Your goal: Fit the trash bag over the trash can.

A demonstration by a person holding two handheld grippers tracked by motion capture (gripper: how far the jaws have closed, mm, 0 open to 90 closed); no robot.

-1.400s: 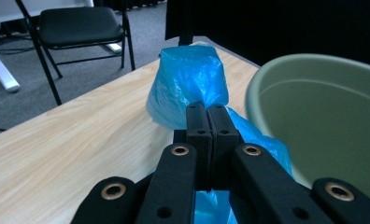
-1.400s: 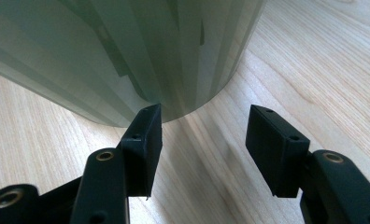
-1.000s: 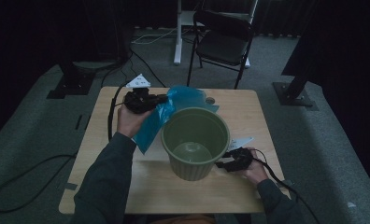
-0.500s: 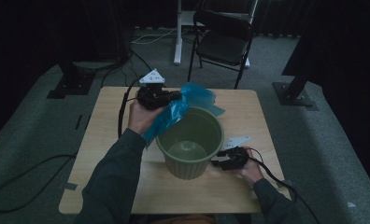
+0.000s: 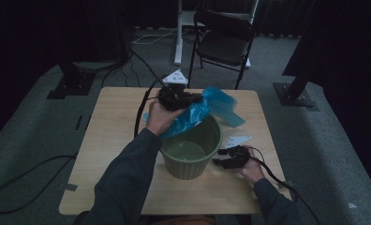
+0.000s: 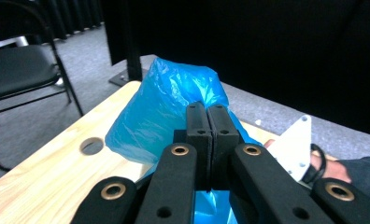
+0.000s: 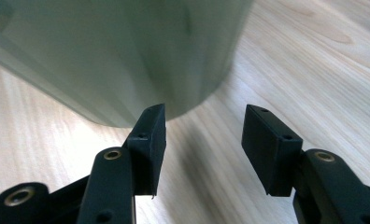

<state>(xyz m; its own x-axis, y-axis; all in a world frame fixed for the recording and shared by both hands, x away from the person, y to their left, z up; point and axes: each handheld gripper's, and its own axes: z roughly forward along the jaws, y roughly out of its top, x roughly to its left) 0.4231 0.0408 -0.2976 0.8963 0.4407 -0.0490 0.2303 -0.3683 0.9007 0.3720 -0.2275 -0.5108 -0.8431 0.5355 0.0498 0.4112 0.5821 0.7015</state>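
Note:
My left gripper [image 5: 196,100] hangs above the far side of the wooden table [image 5: 113,122], shut on a crumpled blue plastic bag [image 5: 207,110]. The bag trails over the far rim of a green ribbed bucket [image 5: 190,154]. In the left gripper view the jaws [image 6: 206,116] pinch the blue bag [image 6: 160,107] tight. My right gripper [image 5: 221,158] lies low on the table by the bucket's right side. Its jaws have just been closing a little and stand open [image 7: 204,135] with nothing between them, just short of the bucket's wall [image 7: 113,51].
A black folding chair [image 5: 226,42] and a white post [image 5: 179,28] stand beyond the table. Dark stand bases [image 5: 296,96] and cables [image 5: 29,173] lie on the grey floor. The tabletop has a round hole [image 6: 92,145] near its far edge.
My left hand has carried the bag to the right and a little higher, so it now drapes over the bucket's far rim. The right hand has stayed put.

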